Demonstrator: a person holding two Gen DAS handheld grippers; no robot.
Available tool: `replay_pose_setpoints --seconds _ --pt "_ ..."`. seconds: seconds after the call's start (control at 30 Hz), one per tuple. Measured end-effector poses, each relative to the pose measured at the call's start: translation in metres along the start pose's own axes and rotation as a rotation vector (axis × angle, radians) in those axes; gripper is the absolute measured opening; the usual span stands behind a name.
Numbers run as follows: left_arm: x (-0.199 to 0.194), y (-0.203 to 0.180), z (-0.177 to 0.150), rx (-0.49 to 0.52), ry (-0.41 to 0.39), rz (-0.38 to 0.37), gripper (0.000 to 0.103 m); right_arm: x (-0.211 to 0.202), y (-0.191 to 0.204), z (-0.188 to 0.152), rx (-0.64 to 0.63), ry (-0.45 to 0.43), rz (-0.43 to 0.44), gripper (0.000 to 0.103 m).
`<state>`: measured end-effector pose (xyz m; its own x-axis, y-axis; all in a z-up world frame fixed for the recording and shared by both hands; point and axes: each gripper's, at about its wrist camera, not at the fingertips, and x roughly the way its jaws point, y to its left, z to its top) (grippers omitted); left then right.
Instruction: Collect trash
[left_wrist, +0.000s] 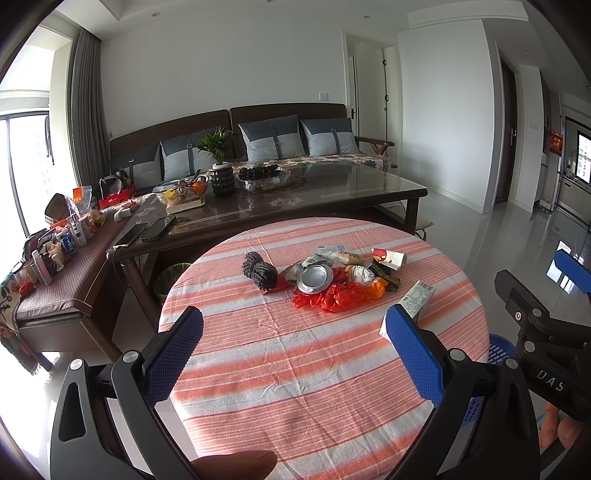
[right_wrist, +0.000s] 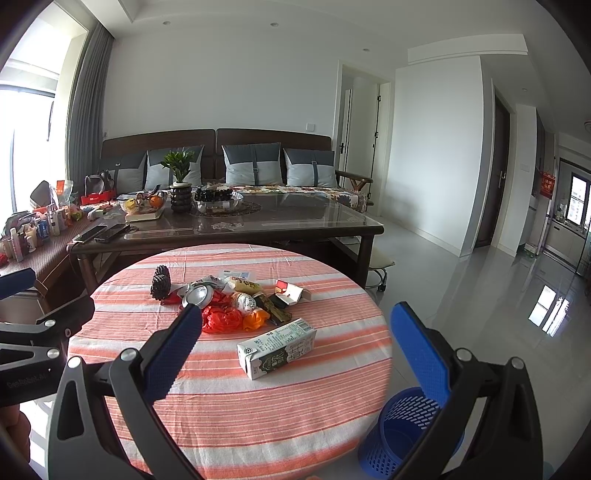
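Left hand-held gripper (left_wrist: 293, 332): two black arms with blue, dimpled rubber pads, spread wide and holding nothing, low in the left wrist frame; a fingertip (left_wrist: 236, 463) shows at the bottom edge.

Right hand-held gripper (right_wrist: 295, 332): same build, likewise spread apart and empty, low in the right wrist frame.

Worktop (right_wrist: 229, 406): round, covered in a woven cloth of coral, white and grey stripes, lightly creased.

Milk carton (right_wrist: 277, 349): rectangular paperboard box, white and green with dark print, lying on its side at centre frame between the right pads, apart from the heap.

Trash heap (right_wrist: 229, 299): just above the carton, centre of the cloth. Contents:
- crumpled red plastic bag (right_wrist: 221, 317), thin and glossy;
- orange plastic scrap (right_wrist: 255, 319);
- round silvery foil dish (right_wrist: 197, 295), shallow, tilted;
- printed snack wrappers (right_wrist: 243, 286);
- small red-and-white paper box (right_wrist: 290, 291), at the right of the heap.

Dark scouring balls (left_wrist: 258, 271): coarse, knobbly mesh, at the left of the heap.

Blue plastic basket (right_wrist: 399, 432): cylindrical, slotted walls, on the floor at lower right, beside the worktop.

Coffee table (right_wrist: 295, 225): dark wood, glass top, upper half of frame, behind the worktop.
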<state>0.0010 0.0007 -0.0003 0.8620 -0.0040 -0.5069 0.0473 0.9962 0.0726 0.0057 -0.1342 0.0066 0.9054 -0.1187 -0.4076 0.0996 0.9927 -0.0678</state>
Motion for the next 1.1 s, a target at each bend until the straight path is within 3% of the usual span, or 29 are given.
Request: replay_pose_setpoints --seconds 1.1 --pt "0.0003 0.0002 0.0000 0.000 0.003 0.001 0.098 0.0021 -0.0014 -0.0013 -0.003 0.004 -0.002 0.098"
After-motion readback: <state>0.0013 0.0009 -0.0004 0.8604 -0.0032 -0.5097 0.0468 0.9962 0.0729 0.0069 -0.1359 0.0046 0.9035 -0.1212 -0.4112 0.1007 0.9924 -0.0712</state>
